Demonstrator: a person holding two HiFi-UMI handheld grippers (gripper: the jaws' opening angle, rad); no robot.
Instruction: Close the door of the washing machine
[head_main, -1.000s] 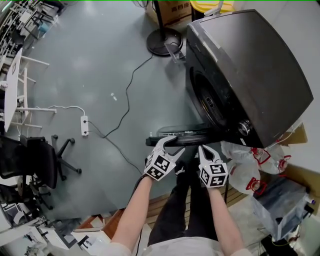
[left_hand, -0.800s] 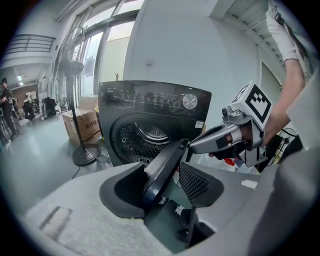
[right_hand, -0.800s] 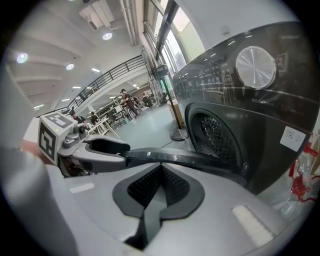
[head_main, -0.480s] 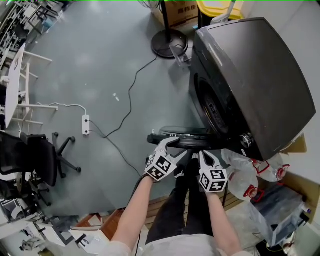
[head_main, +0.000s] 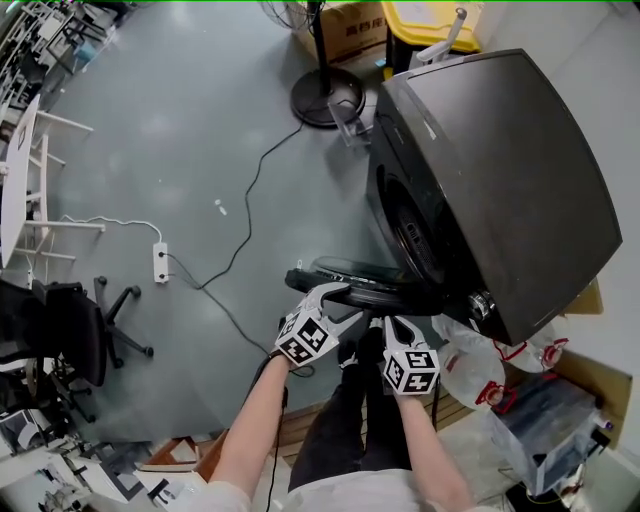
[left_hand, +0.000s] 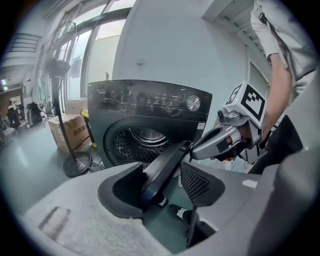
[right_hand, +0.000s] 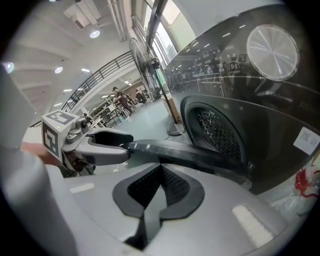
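Washing machine door (head_main: 355, 281) open, grey floor (head_main: 180, 130), power strip (head_main: 159, 262), office chair (head_main: 70, 340).

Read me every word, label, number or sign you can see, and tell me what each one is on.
No word can be read.
Washer panel: a play-pause sign; other print too small.
Box: print too blurred.
Washer sticker: print too small.
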